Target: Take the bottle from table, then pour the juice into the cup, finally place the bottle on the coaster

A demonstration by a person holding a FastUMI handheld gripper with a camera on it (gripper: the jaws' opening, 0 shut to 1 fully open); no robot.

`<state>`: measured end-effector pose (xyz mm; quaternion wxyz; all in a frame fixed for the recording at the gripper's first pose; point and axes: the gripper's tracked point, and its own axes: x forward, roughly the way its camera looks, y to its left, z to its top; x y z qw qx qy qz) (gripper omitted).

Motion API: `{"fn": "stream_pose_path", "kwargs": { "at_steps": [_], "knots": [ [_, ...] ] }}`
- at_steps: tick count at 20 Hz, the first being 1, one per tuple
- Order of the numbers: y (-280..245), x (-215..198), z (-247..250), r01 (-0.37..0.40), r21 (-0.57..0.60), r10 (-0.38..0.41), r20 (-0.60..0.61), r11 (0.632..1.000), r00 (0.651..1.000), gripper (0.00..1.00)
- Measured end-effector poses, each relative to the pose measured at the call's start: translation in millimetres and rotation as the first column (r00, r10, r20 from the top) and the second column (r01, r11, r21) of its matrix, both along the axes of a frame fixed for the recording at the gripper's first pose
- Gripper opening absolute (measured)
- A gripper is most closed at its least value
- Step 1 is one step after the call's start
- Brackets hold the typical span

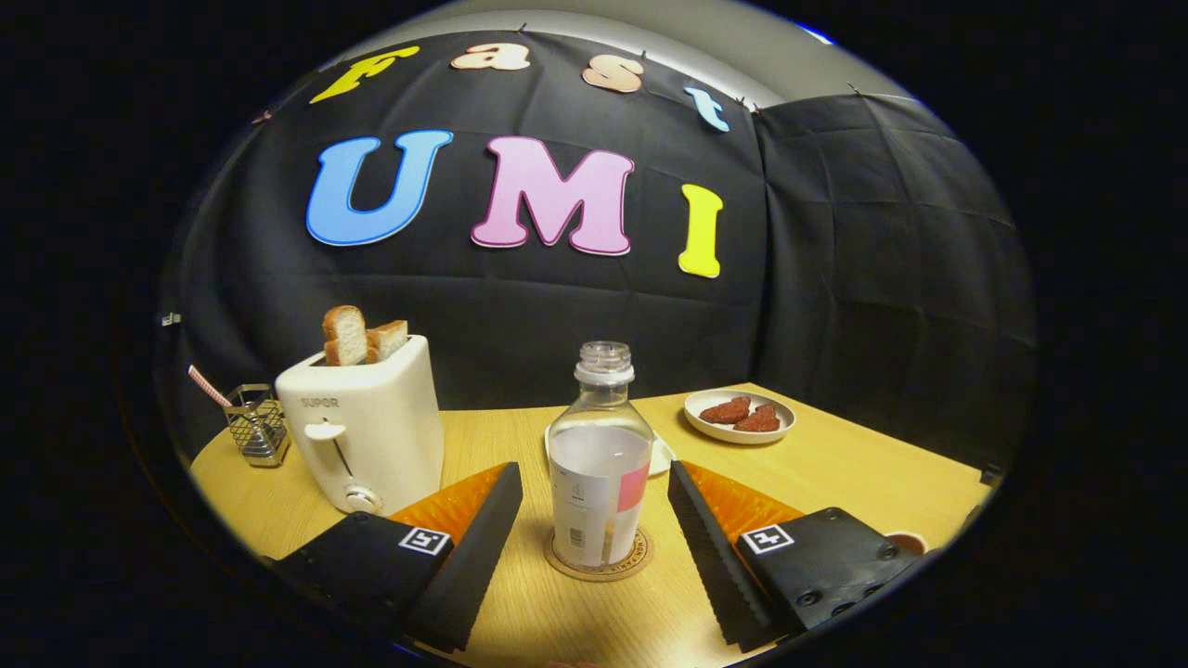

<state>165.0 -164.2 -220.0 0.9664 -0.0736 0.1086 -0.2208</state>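
Clear plastic bottle (600, 464), uncapped, white-and-pink label, standing upright on the round coaster (600, 564). Gripper (594, 482) spread wide, its fingers (483, 538) flanking the bottle, apart from it. White toaster (367, 436) left of the bottle.

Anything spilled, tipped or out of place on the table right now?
Nothing stands out. The bottle stands upright and uncapped on the coaster, between the open gripper fingers, which don't touch it. No spill on the table.

Bottle on the coaster, middle of the frame

The bottle (600, 464) stands on the coaster (600, 561), between the open gripper (594, 547) fingers; toaster (367, 427) left, plate (740, 417) right behind.
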Motion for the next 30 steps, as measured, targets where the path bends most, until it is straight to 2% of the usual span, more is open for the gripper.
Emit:
{"fn": "stream_pose_path", "kwargs": {
  "at_steps": [5,10,16,20,30],
  "knots": [
    [20.8,-30.0,43.4,-0.053,0.003,0.052,0.053,0.999,0.997,0.97],
    [54.0,-67.3,61.9,-0.136,-0.015,0.136,0.019,0.991,0.99,0.97],
    [123.0,-90.9,88.2,-0.285,0.007,0.285,0.026,0.959,0.958,0.97],
    [149.6,-97.4,99.2,-0.341,-0.016,0.342,0.024,0.94,0.939,0.97],
    [156.5,-108.5,123.4,-0.347,-0.021,0.348,0.07,0.938,0.935,0.97]
  ]
}}
